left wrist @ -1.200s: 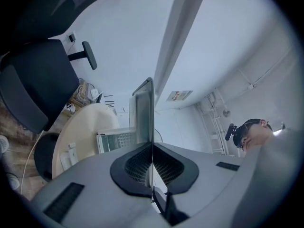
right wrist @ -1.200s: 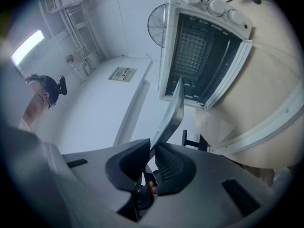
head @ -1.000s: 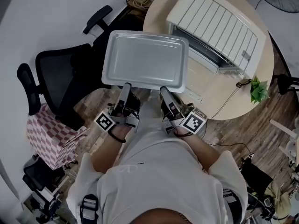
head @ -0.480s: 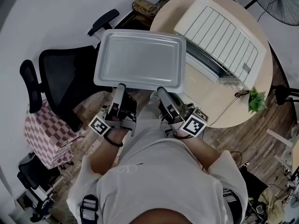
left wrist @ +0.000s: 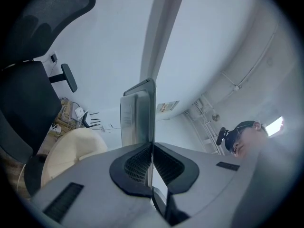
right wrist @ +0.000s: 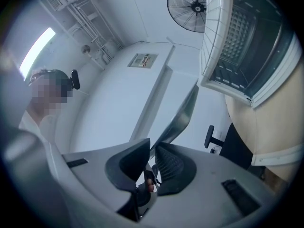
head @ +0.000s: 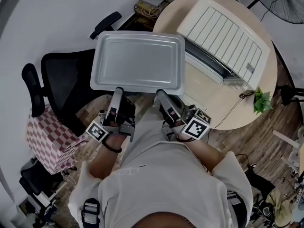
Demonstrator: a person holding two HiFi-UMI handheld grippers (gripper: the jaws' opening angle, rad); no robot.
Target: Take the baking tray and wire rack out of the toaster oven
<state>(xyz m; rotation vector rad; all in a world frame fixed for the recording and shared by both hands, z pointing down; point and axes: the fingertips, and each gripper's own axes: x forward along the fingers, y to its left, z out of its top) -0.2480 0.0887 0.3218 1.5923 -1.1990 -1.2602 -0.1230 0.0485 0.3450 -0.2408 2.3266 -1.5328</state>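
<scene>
The grey baking tray (head: 137, 61) hangs level in the air, left of the white toaster oven (head: 228, 32) and clear of it. My left gripper (head: 117, 90) is shut on the tray's near rim. My right gripper (head: 160, 93) is shut on the same rim further right; its jaws have just been opening slightly, with the rim still between the pads. The left gripper view shows the tray (left wrist: 142, 113) edge-on, running out from the left gripper (left wrist: 152, 148). In the right gripper view the tray (right wrist: 183, 118) leaves the right gripper (right wrist: 153, 151), and a wire grid (right wrist: 237, 27) shows inside the open oven (right wrist: 216, 46).
The oven stands on a round wooden table (head: 223, 103) with its door (head: 209, 63) down, a small plant (head: 261, 101) at the table's edge. A black office chair (head: 61, 89) sits under the tray's left side. A checked box (head: 47, 141) lies on the floor at left.
The tray and both grippers have risen and drifted left, further from the oven. Both grips on the near rim look unchanged.
</scene>
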